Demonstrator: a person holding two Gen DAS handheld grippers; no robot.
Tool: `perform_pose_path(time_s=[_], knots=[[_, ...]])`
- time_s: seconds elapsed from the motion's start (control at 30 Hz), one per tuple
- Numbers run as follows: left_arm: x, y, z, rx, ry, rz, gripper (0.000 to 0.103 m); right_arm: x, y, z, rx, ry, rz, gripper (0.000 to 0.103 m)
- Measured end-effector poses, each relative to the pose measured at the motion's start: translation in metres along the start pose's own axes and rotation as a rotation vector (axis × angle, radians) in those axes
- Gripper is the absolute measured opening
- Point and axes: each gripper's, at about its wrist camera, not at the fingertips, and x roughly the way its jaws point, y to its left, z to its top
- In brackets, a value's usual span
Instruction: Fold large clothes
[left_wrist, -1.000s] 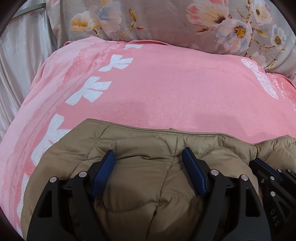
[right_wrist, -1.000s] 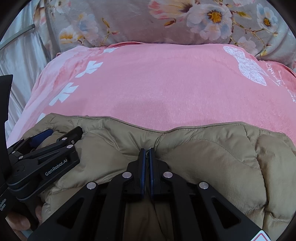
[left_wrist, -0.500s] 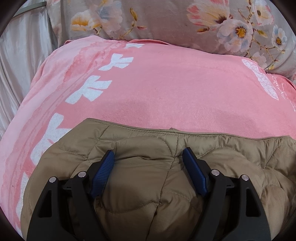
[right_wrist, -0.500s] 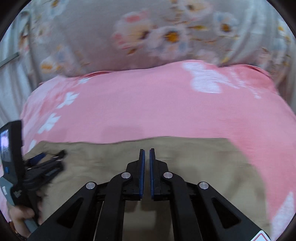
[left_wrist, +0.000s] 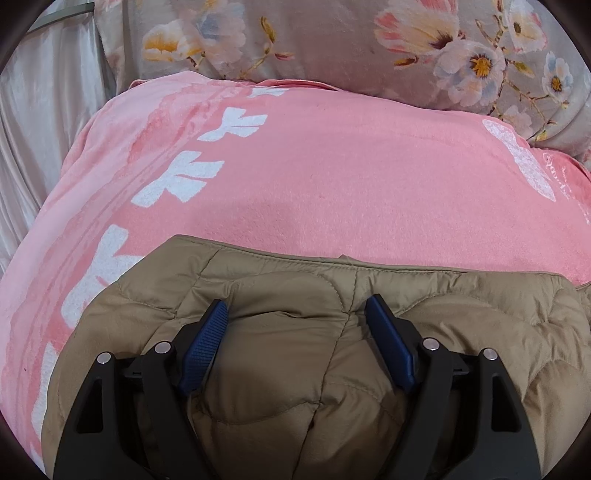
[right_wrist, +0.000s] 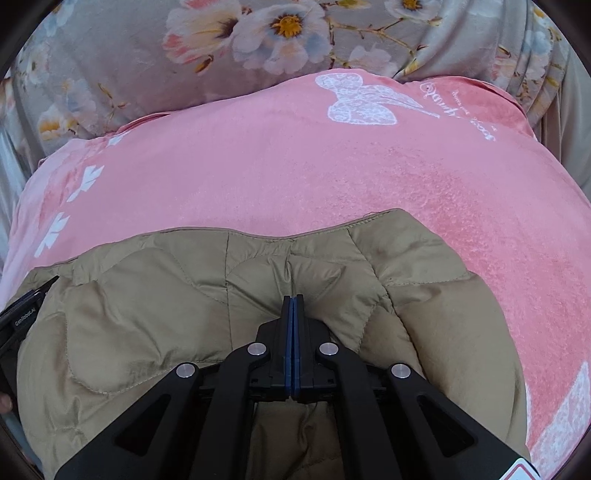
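Note:
A tan quilted puffer jacket (left_wrist: 288, 295) lies on a pink blanket (left_wrist: 332, 177). In the left wrist view my left gripper (left_wrist: 297, 306) is open, its blue pads resting on the jacket with puffy fabric bulging between them. In the right wrist view the jacket (right_wrist: 147, 306) fills the lower half, and my right gripper (right_wrist: 293, 299) is shut, pads together, pressing down on the jacket's top. I cannot tell if fabric is pinched between the pads. The left gripper's black body (right_wrist: 22, 314) shows at the left edge.
The pink blanket (right_wrist: 295, 177) with white prints covers the bed. A grey floral pillow (left_wrist: 332, 40) lies along the far side, also in the right wrist view (right_wrist: 184, 48). Pale sheet (left_wrist: 37, 122) hangs at the left.
My right gripper lifted and swung to the right, then came back down on the jacket's right part, still shut. My left gripper stayed open in place on the jacket.

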Motion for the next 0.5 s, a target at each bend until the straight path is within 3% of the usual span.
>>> perform_pose_path(time_s=[0.07, 0.1, 0.2, 0.3, 0.4, 0.5], knots=[[-0.01, 0.009, -0.002, -0.024, 0.009, -0.033, 0.076, -0.016, 0.003, 0.0, -0.003, -0.002, -0.031, 0.0], [-0.024, 0.02, -0.005, -0.05, 0.014, -0.06, 0.076, -0.03, 0.007, -0.002, -0.006, -0.024, -0.013, 0.01], [-0.072, 0.055, -0.024, -0.142, -0.011, -0.142, 0.083, -0.077, 0.033, -0.012, -0.046, -0.072, 0.102, 0.012], [-0.108, 0.087, -0.049, -0.205, -0.019, -0.143, 0.087, -0.096, 0.071, -0.03, -0.12, -0.062, 0.185, 0.012], [-0.132, 0.122, -0.08, -0.255, 0.002, -0.083, 0.09, -0.091, 0.104, -0.051, -0.162, -0.026, 0.234, 0.012], [-0.144, 0.159, -0.107, -0.362, 0.023, -0.091, 0.09, -0.084, 0.121, -0.068, -0.212, -0.044, 0.174, 0.012]])
